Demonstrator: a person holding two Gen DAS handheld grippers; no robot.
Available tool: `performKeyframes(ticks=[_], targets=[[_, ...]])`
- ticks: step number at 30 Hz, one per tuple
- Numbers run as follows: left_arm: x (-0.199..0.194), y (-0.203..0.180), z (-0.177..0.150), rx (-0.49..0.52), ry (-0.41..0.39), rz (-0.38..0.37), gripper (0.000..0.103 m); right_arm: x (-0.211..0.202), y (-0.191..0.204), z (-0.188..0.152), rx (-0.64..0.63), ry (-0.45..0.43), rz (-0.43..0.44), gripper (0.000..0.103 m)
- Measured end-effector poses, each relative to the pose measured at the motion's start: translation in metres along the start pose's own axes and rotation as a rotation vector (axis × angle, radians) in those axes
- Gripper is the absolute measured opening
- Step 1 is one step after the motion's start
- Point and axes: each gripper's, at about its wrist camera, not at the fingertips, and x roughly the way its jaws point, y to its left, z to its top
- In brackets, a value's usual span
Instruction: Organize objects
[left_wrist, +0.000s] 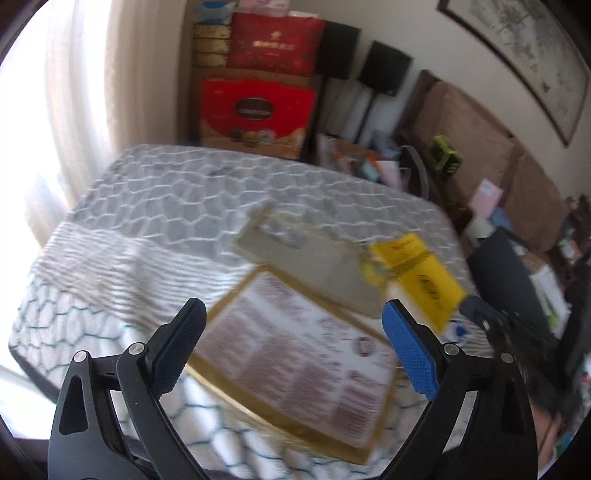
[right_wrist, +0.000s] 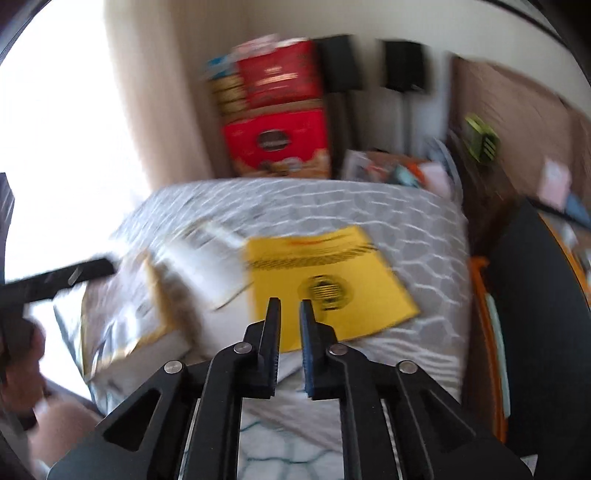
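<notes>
Both grippers sat close to the cameras. The left gripper (left_wrist: 293, 325) had its jaws spread wide, with nothing between them, above a big gold-edged packet (left_wrist: 295, 362) on the patterned cloth (left_wrist: 147, 206). The right gripper (right_wrist: 290, 310) had its jaws nearly together with a thin gap, holding nothing, over the near edge of a yellow packet (right_wrist: 325, 277). Beside that lay a blurry pale packet (right_wrist: 199, 258). Red boxes (right_wrist: 277, 144) stood behind.

Daylight poured in from the blown-out white window (right_wrist: 55, 129) at the left, washing out the pale curtain (left_wrist: 92, 74). Both fisheye views bent hard towards dark rounded corners. Motion blur smeared the right wrist view most, and the stacked red cardboard boxes (right_wrist: 277, 110) were streaked.
</notes>
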Motion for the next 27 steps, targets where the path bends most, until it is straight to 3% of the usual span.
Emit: performKeyframes(ticks=[2, 5, 10, 15, 19, 27], targets=[[-0.002, -0.009, 0.001, 0.017, 0.016, -0.109, 0.096, -0.002, -0.026, 0.004, 0.069, 0.019, -0.029, 0.025], [0.004, -0.024, 0.006, 0.002, 0.071, -0.242, 0.095, -0.009, -0.049, 0.001, 0.13, 0.022, -0.049, 0.027], [0.019, -0.055, 0.014, 0.012, 0.104, -0.25, 0.088, -0.023, -0.069, -0.01, 0.19, 0.017, -0.061, 0.039], [0.06, -0.083, 0.017, 0.006, 0.283, -0.257, 0.079, -0.037, -0.077, -0.016, 0.217, 0.017, -0.065, 0.044], [0.092, -0.084, 0.012, -0.129, 0.399, -0.304, 0.079, -0.05, -0.076, -0.018, 0.233, -0.015, -0.046, 0.051], [0.105, -0.084, 0.023, -0.183, 0.448, -0.335, 0.08, -0.064, -0.079, -0.02, 0.239, -0.059, -0.01, 0.057]])
